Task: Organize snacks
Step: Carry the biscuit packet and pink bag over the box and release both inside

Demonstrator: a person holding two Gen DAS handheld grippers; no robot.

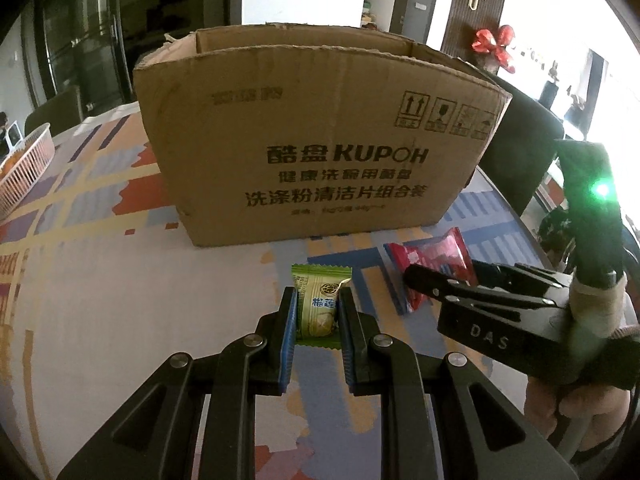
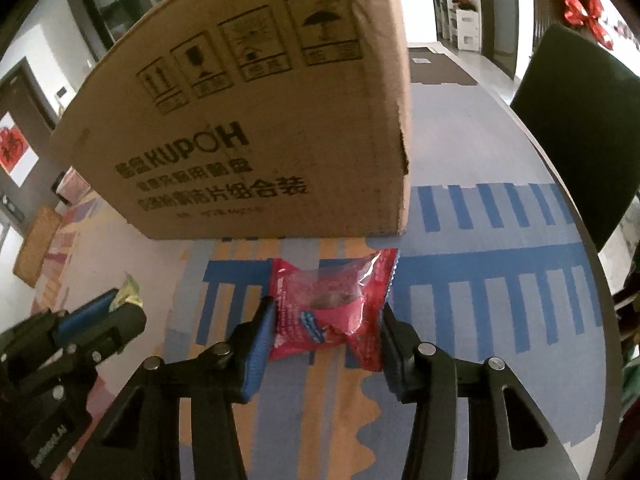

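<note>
Before the cardboard box (image 1: pixel 320 136), each hand-held gripper clamps a snack lengthwise: left (image 1: pixel 317 312) green packet (image 1: pixel 318 308), right (image 2: pixel 326 328) red packet (image 2: pixel 332 304).

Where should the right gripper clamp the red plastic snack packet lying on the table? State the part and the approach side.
Grip the red plastic snack packet across its puffy middle, pads on its two long sides, coming from above and the near side. The cardboard box blocks the far side, and the crimped ends are flat and flimsy. The right gripper already straddles it that way.

Dim, backlit from right, fisheye-warped, edges blurred.
</note>
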